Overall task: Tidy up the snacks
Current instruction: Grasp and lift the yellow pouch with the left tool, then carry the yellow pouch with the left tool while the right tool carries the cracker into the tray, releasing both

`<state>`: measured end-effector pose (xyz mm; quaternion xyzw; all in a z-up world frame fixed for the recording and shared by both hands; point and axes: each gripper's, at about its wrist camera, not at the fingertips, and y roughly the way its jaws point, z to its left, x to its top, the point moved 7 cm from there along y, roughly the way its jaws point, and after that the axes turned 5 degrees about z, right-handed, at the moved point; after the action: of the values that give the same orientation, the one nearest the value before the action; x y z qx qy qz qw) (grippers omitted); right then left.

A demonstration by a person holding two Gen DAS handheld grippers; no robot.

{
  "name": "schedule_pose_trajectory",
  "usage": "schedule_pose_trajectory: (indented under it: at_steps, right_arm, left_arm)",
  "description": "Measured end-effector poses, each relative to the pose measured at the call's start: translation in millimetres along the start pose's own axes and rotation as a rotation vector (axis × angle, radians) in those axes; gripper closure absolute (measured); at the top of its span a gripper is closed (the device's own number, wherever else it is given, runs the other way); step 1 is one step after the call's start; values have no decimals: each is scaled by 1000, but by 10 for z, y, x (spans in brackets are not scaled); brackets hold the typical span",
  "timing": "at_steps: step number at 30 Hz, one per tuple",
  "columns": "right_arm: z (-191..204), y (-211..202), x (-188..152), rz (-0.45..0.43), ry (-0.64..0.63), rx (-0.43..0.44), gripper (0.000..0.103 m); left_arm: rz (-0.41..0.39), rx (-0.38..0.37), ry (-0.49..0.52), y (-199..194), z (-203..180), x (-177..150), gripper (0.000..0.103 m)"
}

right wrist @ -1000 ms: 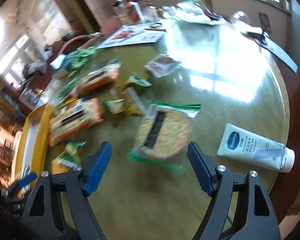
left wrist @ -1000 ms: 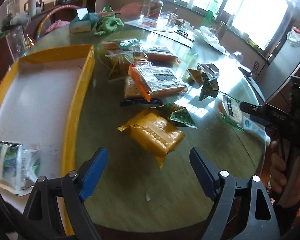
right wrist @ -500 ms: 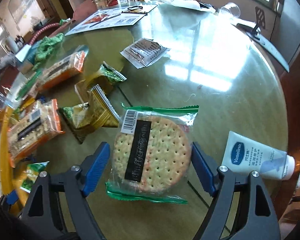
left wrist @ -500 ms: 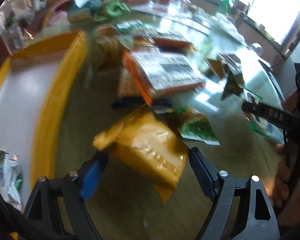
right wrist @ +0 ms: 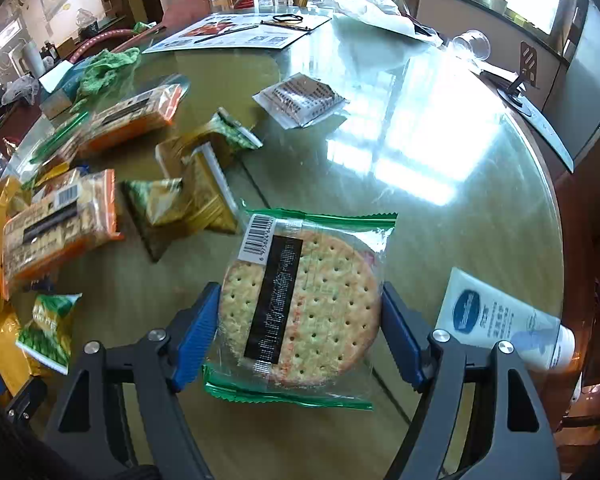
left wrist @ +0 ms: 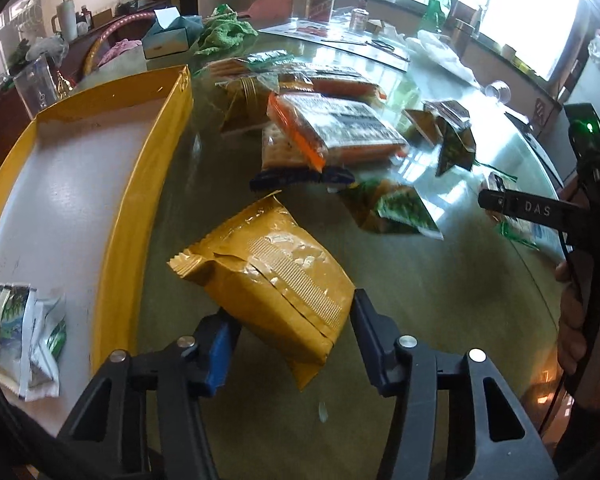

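both claws: black frames, blue pads, silver screws, "das" lettering.

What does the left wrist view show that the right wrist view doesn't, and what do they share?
Only the left wrist view: the inside of the yellow tray with small sachets in it, and the left gripper, fingers closing around a yellow snack bag.

Only the right wrist view: the right gripper with a round cracker pack between its fingers, and a white lotion tube.

Both: the orange-edged cracker pack and the green cloth on the glass table.
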<state>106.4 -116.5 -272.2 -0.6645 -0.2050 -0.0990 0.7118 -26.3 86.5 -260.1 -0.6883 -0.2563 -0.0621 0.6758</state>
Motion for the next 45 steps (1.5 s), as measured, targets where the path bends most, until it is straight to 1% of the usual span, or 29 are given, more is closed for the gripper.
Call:
schedule_pose_trajectory:
  at_steps: [2,4,6,9,10,11,12,17,19,22,24,29,34,40,43,45]
  right_arm:
    - [16,-23,-51,1,-11,4,26]
    - [48,-45,-104,5,-21,9,26]
    - [83,-55,-135,6,-27,7,26]
    - [118,-62,-143,18,-35,20,26]
    - [127,-71,-151,21,-32,32,26]
    - [143,-85,-167,23,-30,53,26]
    - [152,-99,-187,27,-25,66,26]
    - [243,-155,-284,22,-20,109,26]
    - [273,-192,-323,16,-19,126,26]
    - [304,-272,-353,-9,-16,149,26]
    - [322,-296,-372,-11,-18,154,26]
    - [380,-345,-421,-17,-29,174,26]
    - [411,-460,-463,-47,-32,215,26]
    - [493,-694,-480,-91,-57,261,26]
    - [590,-827,-487,-117,-80,288,26]
    - [709,-929,-497,-132,-104,325,26]
  left_arm:
    - [6,24,27,-2,-23,-40,49]
    - [10,45,40,7,-36,-47,47]
    - [8,85,55,28,-35,-39,47]
    - [-4,87,41,2,-12,-67,57]
    - [-4,77,41,-11,-9,-81,62]
    - [-6,70,35,-28,3,-100,63]
    - [-9,67,33,-46,13,-123,68]
    - [-16,51,-3,-109,88,-213,73]
    - [-18,34,-15,-138,103,-240,78]
    - [-27,40,-24,-162,125,-275,79]
    - [-26,26,-44,-156,143,-295,80]
    - [-37,18,-51,-206,157,-322,81]
    - [-84,-33,-75,-359,179,-333,81]
    - [-115,-131,-137,-537,245,-337,82]
    - [-136,-168,-157,-689,283,-343,82]
    - [-151,-214,-178,-838,332,-344,82]
